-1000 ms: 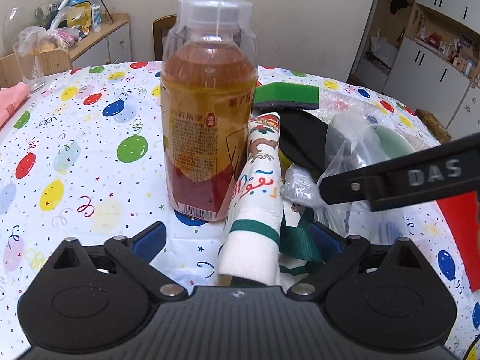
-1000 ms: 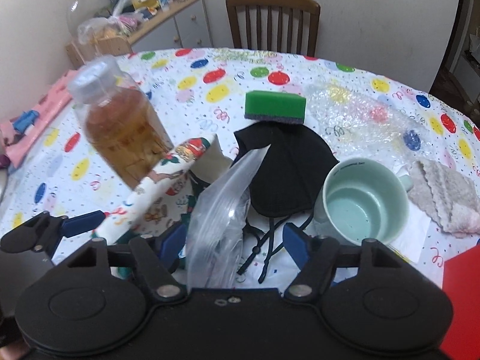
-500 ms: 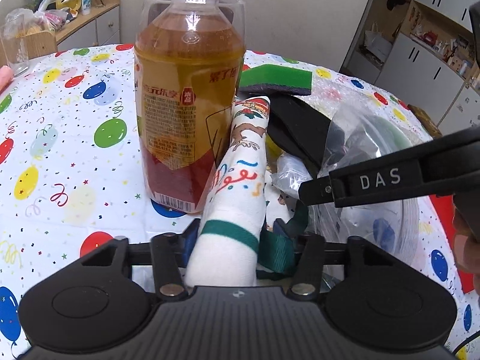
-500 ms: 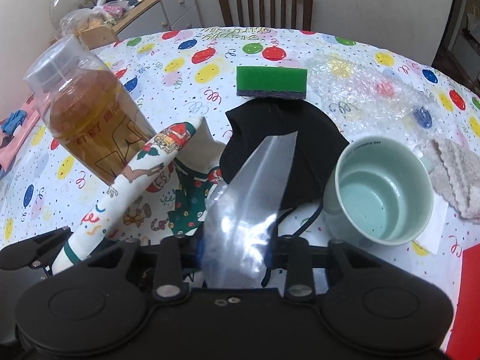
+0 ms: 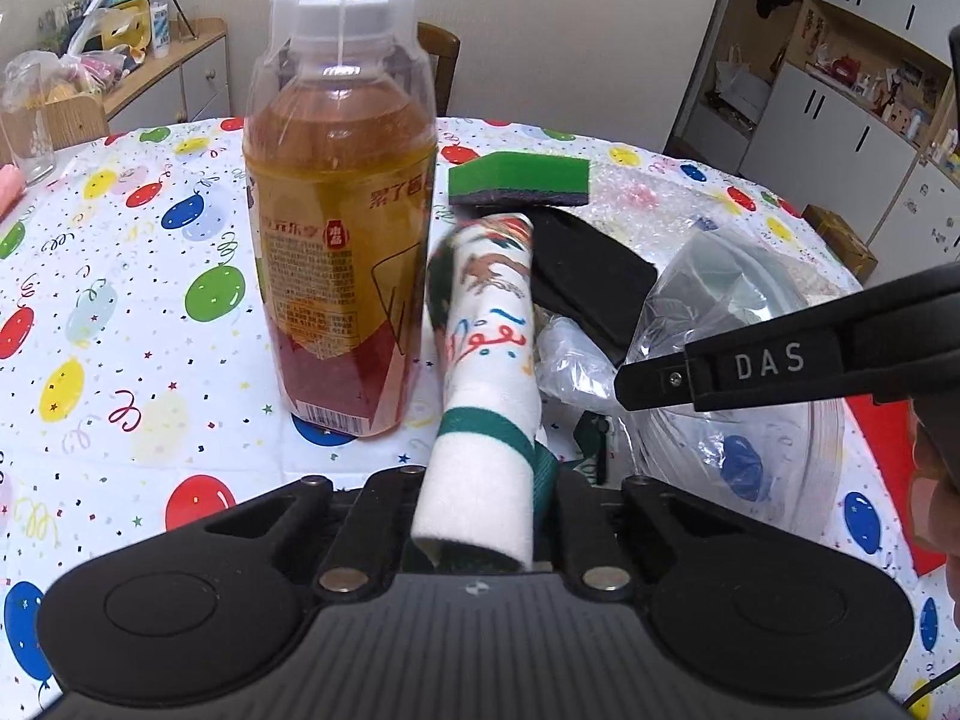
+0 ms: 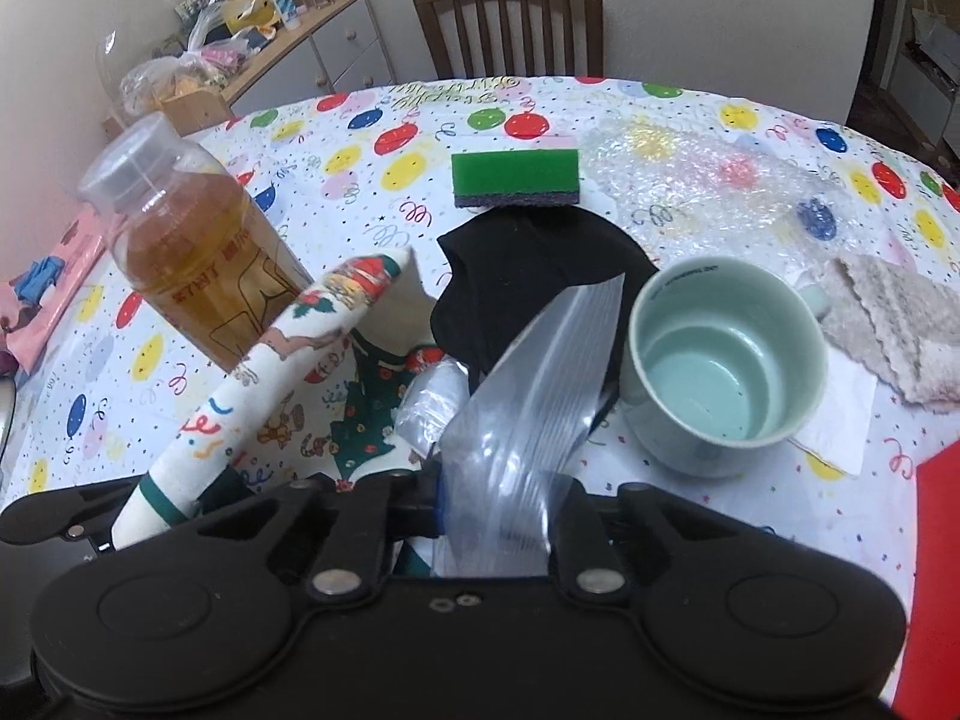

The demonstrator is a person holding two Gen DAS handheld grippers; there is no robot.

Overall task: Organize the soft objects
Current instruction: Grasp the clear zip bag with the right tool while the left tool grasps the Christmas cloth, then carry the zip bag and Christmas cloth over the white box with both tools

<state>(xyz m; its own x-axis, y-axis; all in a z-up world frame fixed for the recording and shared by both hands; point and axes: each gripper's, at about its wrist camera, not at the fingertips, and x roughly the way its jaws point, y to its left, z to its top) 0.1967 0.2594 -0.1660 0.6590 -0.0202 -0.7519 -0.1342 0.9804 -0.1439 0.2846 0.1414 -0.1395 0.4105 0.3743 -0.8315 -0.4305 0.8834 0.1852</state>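
Note:
My left gripper (image 5: 480,516) is shut on a white Christmas-print sock (image 5: 489,360) with a green cuff band, held lifted and pointing forward; the sock also shows in the right wrist view (image 6: 270,372). My right gripper (image 6: 492,528) is shut on a clear zip bag (image 6: 528,396), which also shows in the left wrist view (image 5: 720,324). A second, green Christmas sock (image 6: 360,426) lies on the table between them. A black face mask (image 6: 528,282), a green sponge (image 6: 516,177) and a beige cloth (image 6: 888,330) lie further back.
A bottle of amber drink (image 5: 339,216) stands just left of the held sock. A pale green mug (image 6: 726,360) stands on a white napkin, right of the bag. Bubble wrap (image 6: 708,180) lies at the back right. A wooden chair (image 6: 510,24) stands behind the balloon-print table (image 5: 120,312).
Both grippers have closed: the left on the white sock, the right on the zip bag. The sock is now raised off the table and the left gripper has drawn back slightly.

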